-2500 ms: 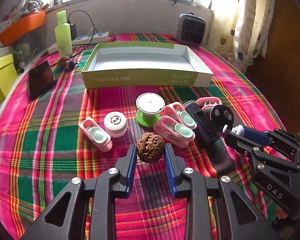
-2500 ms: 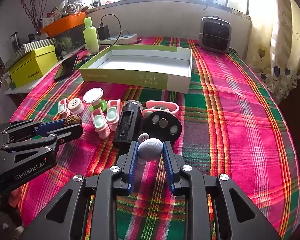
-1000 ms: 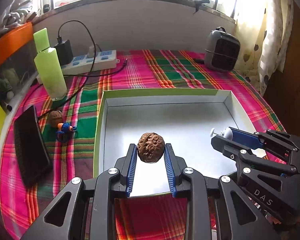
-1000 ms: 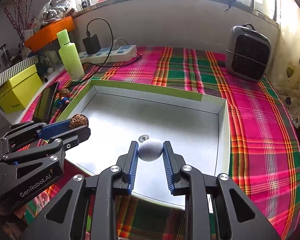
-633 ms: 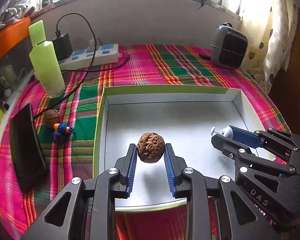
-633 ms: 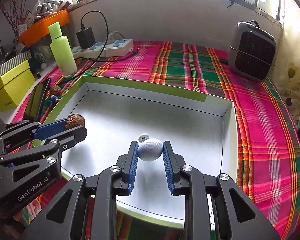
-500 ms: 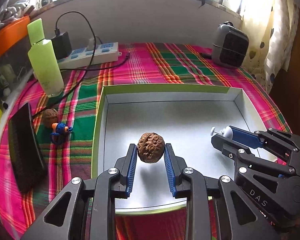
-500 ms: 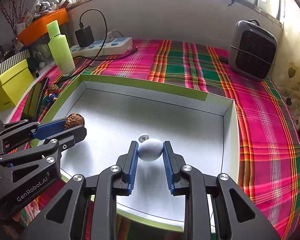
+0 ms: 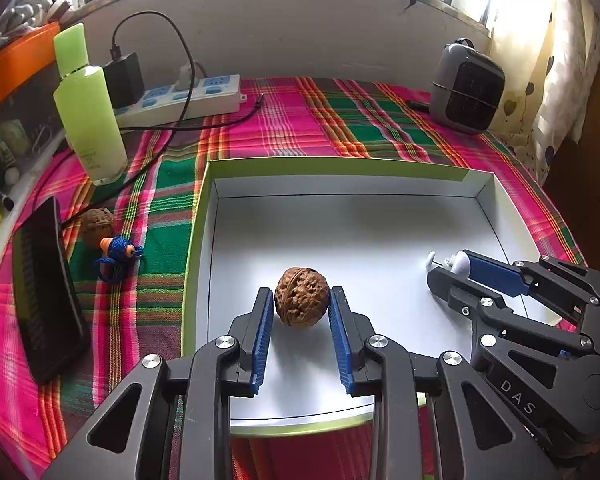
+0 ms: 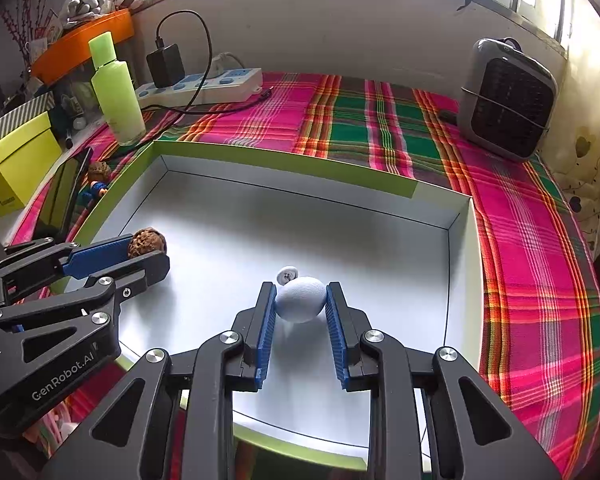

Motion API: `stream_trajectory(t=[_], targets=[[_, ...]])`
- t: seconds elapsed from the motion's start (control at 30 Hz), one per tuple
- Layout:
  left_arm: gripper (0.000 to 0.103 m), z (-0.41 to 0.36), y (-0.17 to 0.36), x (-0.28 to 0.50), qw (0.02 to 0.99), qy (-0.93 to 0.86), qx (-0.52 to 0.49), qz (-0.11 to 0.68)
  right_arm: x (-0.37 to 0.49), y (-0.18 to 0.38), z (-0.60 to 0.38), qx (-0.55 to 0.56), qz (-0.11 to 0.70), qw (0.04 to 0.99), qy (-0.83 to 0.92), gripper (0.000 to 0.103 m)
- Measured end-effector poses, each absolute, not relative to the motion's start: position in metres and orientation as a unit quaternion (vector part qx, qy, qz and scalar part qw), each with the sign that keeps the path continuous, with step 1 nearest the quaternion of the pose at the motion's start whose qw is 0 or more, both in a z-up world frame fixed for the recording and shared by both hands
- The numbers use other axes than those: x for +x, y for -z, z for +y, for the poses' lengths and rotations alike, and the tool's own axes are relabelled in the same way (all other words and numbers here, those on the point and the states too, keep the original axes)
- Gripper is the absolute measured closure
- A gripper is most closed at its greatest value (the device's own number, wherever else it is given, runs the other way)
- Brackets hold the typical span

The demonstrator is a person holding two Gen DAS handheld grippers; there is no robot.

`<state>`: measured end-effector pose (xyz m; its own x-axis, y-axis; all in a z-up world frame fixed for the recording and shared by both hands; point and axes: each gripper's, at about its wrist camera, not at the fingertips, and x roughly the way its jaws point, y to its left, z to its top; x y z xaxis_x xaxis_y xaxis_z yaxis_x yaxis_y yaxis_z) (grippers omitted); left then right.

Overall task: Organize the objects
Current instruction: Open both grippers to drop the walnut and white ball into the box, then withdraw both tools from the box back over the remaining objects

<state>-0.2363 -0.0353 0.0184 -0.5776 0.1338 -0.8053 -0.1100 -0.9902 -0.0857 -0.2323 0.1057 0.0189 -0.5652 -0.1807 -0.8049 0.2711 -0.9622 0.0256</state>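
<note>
A brown walnut (image 9: 301, 298) sits between the blue pads of my left gripper (image 9: 301, 290), which is shut on it just above the white floor of the green-rimmed box (image 9: 198, 240). My right gripper (image 10: 300, 286) is shut on a pale egg-shaped piece (image 10: 301, 300) with a small white knob (image 10: 287, 274) on its far side, low over the same box (image 10: 284, 160). In the left wrist view the right gripper (image 9: 450, 264) reaches into the box from the right. In the right wrist view the left gripper (image 10: 148, 246) holds the walnut (image 10: 147, 240) near the box's left wall.
Left of the box lie a black phone (image 9: 44, 292), a second walnut (image 9: 96, 220) and a blue cord toy (image 9: 118, 254). Behind stand a green bottle (image 9: 90, 112), a power strip (image 9: 180, 100) with a cable, and a grey heater (image 9: 470, 84). A yellow box (image 10: 16, 164) sits far left.
Both grippers carried their objects from the cluster of items at the front of the table to over the box. In the last second they only sank slightly toward its floor.
</note>
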Motion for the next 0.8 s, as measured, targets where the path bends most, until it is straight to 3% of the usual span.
stream_trajectory(t=[0.1, 0.23, 0.8], targets=[[0.068, -0.036, -0.020, -0.234, 0.071, -0.887, -0.455, -0.014, -0.230, -0.022, 0.109, 0.444, 0.044, 0.125, 0.886, 0.076], [0.066, -0.037, -0.021, -0.230, 0.069, -0.887, -0.456, -0.017, -0.224, -0.026, 0.113, 0.437, 0.035, 0.127, 0.890, 0.057], [0.066, -0.039, -0.020, -0.199, 0.064, -0.885, -0.460, -0.031, -0.194, -0.029, 0.137, 0.443, 0.023, 0.106, 0.890, 0.056]])
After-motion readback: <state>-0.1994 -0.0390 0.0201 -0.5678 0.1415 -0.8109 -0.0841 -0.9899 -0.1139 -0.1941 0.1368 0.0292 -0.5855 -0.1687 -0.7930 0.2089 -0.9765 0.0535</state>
